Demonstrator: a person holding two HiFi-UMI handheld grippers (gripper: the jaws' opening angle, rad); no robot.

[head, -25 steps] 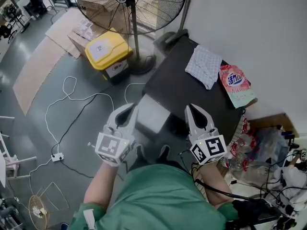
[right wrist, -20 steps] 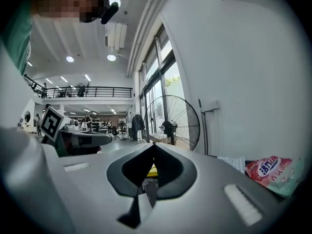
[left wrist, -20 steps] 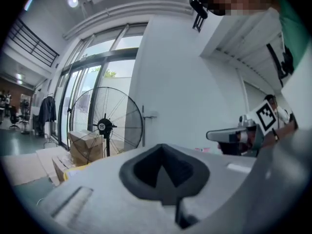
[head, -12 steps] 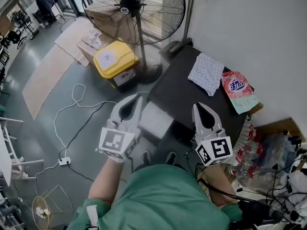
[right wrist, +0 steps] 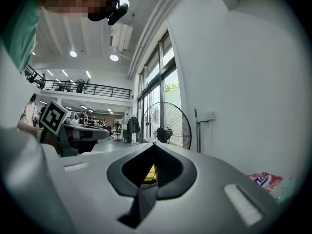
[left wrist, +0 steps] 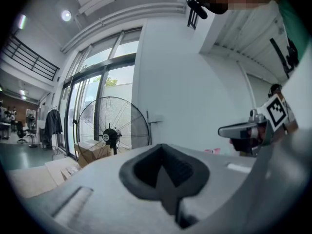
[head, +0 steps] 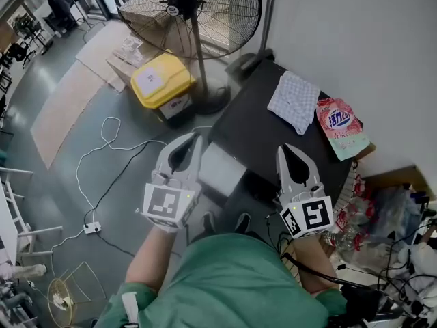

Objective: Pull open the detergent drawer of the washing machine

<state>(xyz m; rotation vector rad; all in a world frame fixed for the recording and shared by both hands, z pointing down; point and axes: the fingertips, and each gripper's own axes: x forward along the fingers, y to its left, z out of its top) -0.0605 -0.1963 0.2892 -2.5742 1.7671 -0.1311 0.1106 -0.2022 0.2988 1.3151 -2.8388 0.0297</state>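
Observation:
The washing machine [head: 266, 132] is seen from above as a dark, flat-topped box against the white wall. A light grey block [head: 220, 169] sits at its near left corner. I cannot make out a detergent drawer from this angle. My left gripper [head: 192, 138] hovers over the floor just left of that block, its jaws shut on nothing. My right gripper [head: 289, 147] hangs over the machine's near edge, fingertips together and empty. Both point level toward the fan in the left gripper view [left wrist: 161, 146] and the right gripper view [right wrist: 155, 145].
A checked cloth [head: 295, 101] and a pink detergent bag [head: 341, 128] lie on the machine's top. A large standing fan [head: 198, 5] and a yellow bin [head: 160, 80] stand beyond it. A white cable with a power strip [head: 92, 227] crosses the floor. Bags and cables [head: 389, 217] are piled at right.
Both grippers have risen a little and rolled slightly, still shut and empty. The head view has shifted somewhat; over the last half second almost nothing moved.

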